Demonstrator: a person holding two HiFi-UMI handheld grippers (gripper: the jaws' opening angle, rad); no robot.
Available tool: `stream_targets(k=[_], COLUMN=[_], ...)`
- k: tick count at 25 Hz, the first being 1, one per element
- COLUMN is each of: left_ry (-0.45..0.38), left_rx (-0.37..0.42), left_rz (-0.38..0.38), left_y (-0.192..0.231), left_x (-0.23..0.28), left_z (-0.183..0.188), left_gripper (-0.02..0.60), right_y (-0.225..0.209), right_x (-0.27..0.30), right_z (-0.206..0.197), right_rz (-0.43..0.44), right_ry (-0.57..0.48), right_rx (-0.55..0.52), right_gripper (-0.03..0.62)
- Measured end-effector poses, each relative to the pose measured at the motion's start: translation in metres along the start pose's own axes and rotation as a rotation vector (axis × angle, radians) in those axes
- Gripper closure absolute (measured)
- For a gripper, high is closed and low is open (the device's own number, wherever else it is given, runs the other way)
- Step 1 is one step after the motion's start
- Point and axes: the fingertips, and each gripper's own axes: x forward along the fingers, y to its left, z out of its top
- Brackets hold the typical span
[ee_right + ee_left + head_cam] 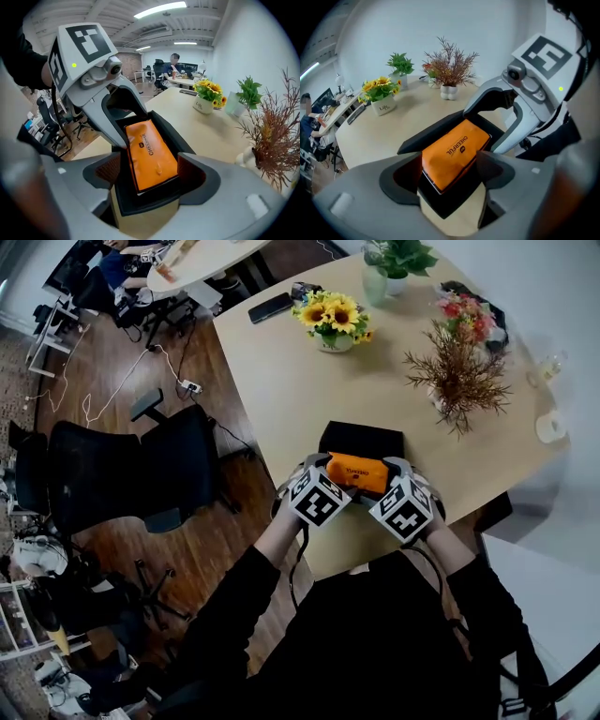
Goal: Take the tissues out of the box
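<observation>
An orange tissue pack [358,472] lies in a low black box [362,439] near the table's front edge. My left gripper [316,465] is at the pack's left end and my right gripper [397,467] at its right end. In the left gripper view the jaws of the left gripper [447,171] stand wide, with the near end of the pack [454,152] between them and the pads not pressing it. The right gripper [150,174] is open the same way around the other end of the pack [150,152]. Each gripper view shows the opposite gripper across the box.
A sunflower pot [335,322], a green plant [395,263] and a dried red bouquet [458,371] stand farther back on the table. A phone [270,307] lies at the far left corner. Black office chairs [122,474] stand left of the table edge.
</observation>
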Motion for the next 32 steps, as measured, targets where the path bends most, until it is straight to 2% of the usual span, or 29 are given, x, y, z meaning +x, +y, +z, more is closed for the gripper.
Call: stream_targets(k=[3,6,12,18,25,28,30,32], left_ry=[0.052,0.117,0.154,0.230,0.190,0.139,0.094,0.050], left_rx=[0.000,0.033,0.076,0.103,0.089,0.077,0.073,0.086], left_rz=[-0.005,0.012,-0.004,0.026,0.009,-0.002,-0.004,0.024], left_y=[0.002,0.007,0.006,0.002,0.004,0.001,-0.005,-0.009], left_x=[0.009,0.019,0.023,0.030,0.029,0.021,0.014,0.004], left_z=[-0.007,-0.017,-0.012,-0.015,-0.013,-0.011,-0.011,-0.011], left_gripper=[0.225,0.226,0.230,0.290,0.323,0.361,0.386,0.391], right_y=[-0.002,-0.006,-0.009,-0.008,-0.006,-0.002,0.003,0.007], right_x=[0.006,0.013,0.026,0.029,0.031,0.025,0.017,0.005], right_z=[-0.006,-0.014,-0.020,-0.018,-0.016,-0.017,-0.018,-0.015], right_rz=[0.014,0.007,-0.024,-0.049,-0.062,-0.056,-0.056,-0.082], right_ry=[0.039,0.078,0.132,0.182,0.183,0.140,0.106,0.075], right_rx=[-0.002,-0.014,-0.062,-0.080,-0.079,-0.070,-0.063,-0.063], right_gripper=[0.204,0.224,0.250,0.267,0.303,0.357,0.373,0.379])
